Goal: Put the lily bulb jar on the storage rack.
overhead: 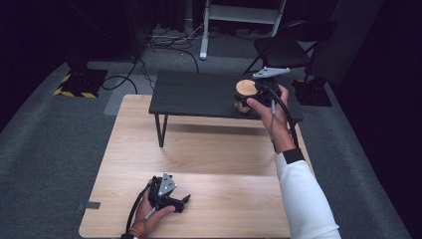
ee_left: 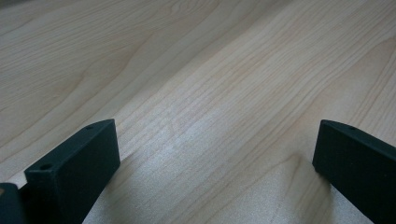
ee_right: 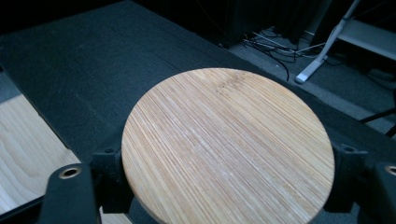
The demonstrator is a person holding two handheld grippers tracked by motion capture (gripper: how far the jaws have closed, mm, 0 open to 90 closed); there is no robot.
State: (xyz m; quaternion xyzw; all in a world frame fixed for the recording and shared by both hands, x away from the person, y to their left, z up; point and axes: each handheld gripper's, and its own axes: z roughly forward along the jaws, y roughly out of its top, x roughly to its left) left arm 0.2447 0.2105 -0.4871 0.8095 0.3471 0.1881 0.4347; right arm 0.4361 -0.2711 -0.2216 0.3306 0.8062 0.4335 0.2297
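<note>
A jar with a round bamboo lid (overhead: 245,88) hangs at the right end of a low black table (overhead: 199,94). My right gripper (overhead: 244,102) is shut on it, a black finger (ee_right: 109,170) pressed against each side just under the lid (ee_right: 229,144). The jar's body is mostly hidden below the lid. My left gripper (overhead: 185,201) rests on the light wooden table (overhead: 209,149) near its front edge, held by a hand. Its jaws stand wide open over bare wood, with nothing between them (ee_left: 215,154).
The black table stands on the far part of the wooden one. Beyond it are a dark folding chair (overhead: 286,47), a white stand (overhead: 239,15) and loose cables (overhead: 164,42) on grey carpet. A yellow-and-black striped base (overhead: 79,82) sits at far left.
</note>
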